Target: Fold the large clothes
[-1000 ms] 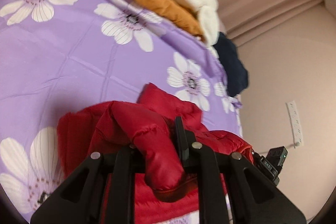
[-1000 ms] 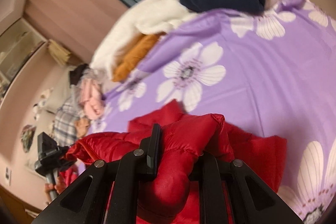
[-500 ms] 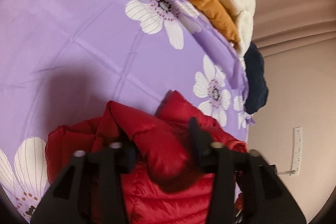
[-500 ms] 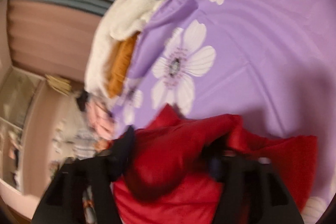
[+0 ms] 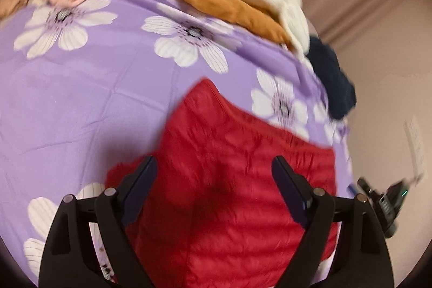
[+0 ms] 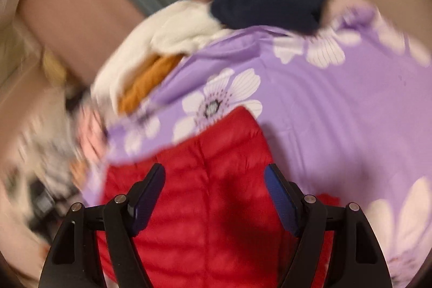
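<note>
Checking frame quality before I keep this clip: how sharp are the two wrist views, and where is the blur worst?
Left wrist: mild motion blur, red jacket quilting and floral sheet readable. Right wrist: heavier smear, worst on the clothes pile at left; fisheye bends both.

A red quilted puffer jacket point(image 5: 229, 193) lies flat on the bed's purple flowered sheet point(image 5: 81, 88), its stitched channels running across the padded, slightly glossy fabric. One pointed corner reaches up toward a white flower print. In the right wrist view the same jacket point(image 6: 205, 212) shows a lengthwise seam down its middle.
</note>
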`<control>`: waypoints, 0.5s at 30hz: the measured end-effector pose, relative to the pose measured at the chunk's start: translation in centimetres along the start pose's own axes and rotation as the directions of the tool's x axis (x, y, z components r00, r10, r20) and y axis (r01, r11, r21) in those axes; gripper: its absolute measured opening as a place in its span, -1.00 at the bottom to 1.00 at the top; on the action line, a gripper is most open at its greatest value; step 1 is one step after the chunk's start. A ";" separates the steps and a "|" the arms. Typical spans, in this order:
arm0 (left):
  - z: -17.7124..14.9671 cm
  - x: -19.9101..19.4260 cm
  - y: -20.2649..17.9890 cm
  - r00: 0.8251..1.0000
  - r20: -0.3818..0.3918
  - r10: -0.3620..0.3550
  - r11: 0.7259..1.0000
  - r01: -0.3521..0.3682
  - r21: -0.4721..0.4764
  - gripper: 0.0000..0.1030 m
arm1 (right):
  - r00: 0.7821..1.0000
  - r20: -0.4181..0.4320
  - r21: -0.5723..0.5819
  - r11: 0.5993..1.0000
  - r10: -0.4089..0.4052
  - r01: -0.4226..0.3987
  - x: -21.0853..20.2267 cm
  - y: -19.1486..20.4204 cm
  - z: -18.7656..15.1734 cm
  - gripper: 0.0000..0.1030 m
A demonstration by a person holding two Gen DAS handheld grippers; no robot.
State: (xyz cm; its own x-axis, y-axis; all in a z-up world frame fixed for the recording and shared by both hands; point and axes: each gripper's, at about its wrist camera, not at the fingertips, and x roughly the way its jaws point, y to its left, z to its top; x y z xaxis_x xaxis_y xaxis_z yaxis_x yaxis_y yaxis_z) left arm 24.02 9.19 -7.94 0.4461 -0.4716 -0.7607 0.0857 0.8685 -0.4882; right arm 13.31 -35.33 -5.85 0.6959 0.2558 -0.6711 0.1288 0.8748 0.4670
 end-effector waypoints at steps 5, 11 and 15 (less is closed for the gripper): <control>-4.3 0.2 -2.7 0.998 -0.008 0.068 0.982 -0.066 0.179 0.68 | 0.988 0.022 -0.322 0.935 -0.150 0.149 -0.4 4.4 -4.3 0.49; -8.5 1.7 -3.2 0.989 0.001 0.149 0.946 -0.143 0.291 0.68 | 0.985 -0.006 -0.422 0.893 -0.173 0.155 0.4 5.0 -7.7 0.49; -9.8 4.1 -2.3 0.979 -0.030 0.204 0.931 -0.185 0.314 0.69 | 0.978 -0.073 -0.388 0.909 -0.195 0.152 2.6 3.5 -8.7 0.49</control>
State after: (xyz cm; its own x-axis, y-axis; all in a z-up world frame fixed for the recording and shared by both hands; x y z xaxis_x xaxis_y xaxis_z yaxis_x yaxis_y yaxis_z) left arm 16.90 3.79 -14.17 0.4273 -0.2889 -0.8567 0.2769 0.9439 -0.1801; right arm 9.44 -28.00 -10.98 0.6041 0.1095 -0.7894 -0.0508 0.9938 0.0990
